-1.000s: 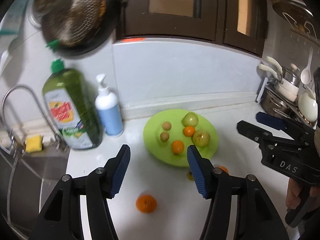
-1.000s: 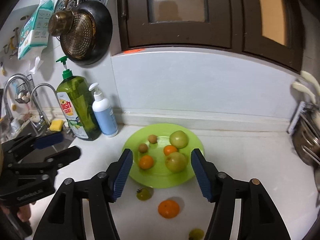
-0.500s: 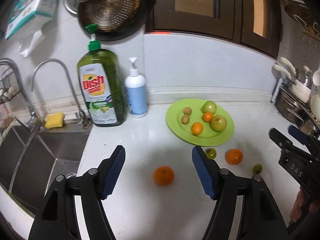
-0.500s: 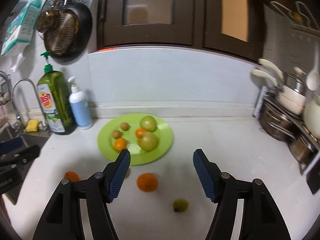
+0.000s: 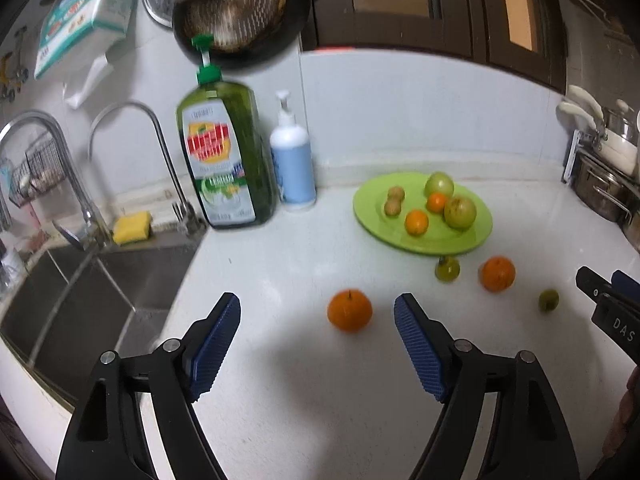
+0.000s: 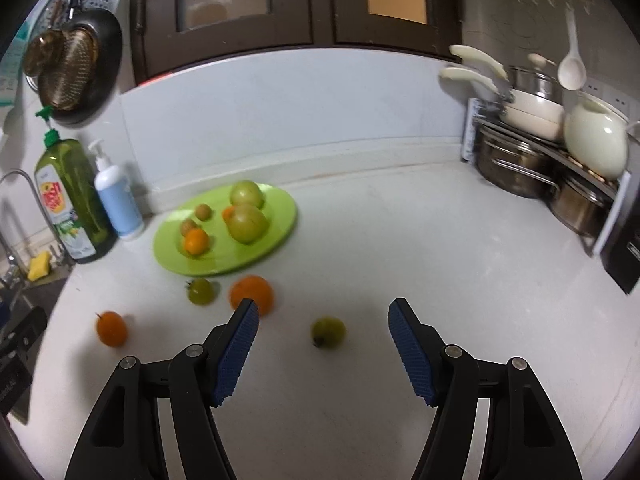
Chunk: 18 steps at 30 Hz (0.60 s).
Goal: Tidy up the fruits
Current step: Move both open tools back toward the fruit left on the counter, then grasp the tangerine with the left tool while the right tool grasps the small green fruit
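A green plate (image 5: pixel 478 234) (image 6: pixel 280 232) on the white counter holds two green tomatoes, two small oranges and two brown fruits. Loose on the counter lie an orange (image 5: pixel 349 311) (image 6: pixel 111 328), a second orange (image 5: pixel 497 273) (image 6: pixel 252 294), a green tomato (image 5: pixel 447 269) (image 6: pixel 201 291) and a small green tomato (image 5: pixel 548 300) (image 6: pixel 328 332). My left gripper (image 5: pixel 318 340) is open and empty, with the first orange just ahead between its fingers. My right gripper (image 6: pixel 322 344) is open and empty, with the small green tomato just ahead of it.
A green dish soap bottle (image 5: pixel 224 160) and a white pump bottle (image 5: pixel 293 160) stand at the back left by the sink (image 5: pixel 80 288) and taps. Pots on a rack (image 6: pixel 552 152) stand at the right. A pan hangs on the wall (image 5: pixel 240 4).
Both grippers have drawn back from the plate and lowered. The left now faces the loose orange, the right faces the small green tomato. Both stay open.
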Available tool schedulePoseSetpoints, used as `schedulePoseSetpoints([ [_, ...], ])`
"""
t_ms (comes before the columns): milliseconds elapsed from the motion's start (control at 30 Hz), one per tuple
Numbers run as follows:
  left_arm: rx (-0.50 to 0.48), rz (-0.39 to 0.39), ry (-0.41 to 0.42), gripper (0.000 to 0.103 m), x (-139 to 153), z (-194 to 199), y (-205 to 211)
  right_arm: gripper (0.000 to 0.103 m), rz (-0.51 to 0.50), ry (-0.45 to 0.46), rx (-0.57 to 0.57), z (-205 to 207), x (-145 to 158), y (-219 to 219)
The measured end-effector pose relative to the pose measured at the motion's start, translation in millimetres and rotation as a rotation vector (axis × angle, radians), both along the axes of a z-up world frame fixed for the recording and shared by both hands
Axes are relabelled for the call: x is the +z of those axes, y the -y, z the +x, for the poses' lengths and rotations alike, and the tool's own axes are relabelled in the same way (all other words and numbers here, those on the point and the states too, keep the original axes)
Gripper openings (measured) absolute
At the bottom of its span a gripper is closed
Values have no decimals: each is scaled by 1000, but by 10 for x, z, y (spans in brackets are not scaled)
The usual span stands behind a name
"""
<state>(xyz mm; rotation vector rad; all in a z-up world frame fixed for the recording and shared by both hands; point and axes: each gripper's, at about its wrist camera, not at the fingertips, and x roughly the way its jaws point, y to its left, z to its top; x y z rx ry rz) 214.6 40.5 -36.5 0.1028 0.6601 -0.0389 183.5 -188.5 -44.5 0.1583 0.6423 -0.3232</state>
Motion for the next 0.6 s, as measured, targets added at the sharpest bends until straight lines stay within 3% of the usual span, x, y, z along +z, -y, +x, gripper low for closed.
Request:
schedulePoseSetpoints([
  [600, -42, 17, -137, 78, -464, 476, 104, 68, 36, -147, -48, 277, -391, 102],
])
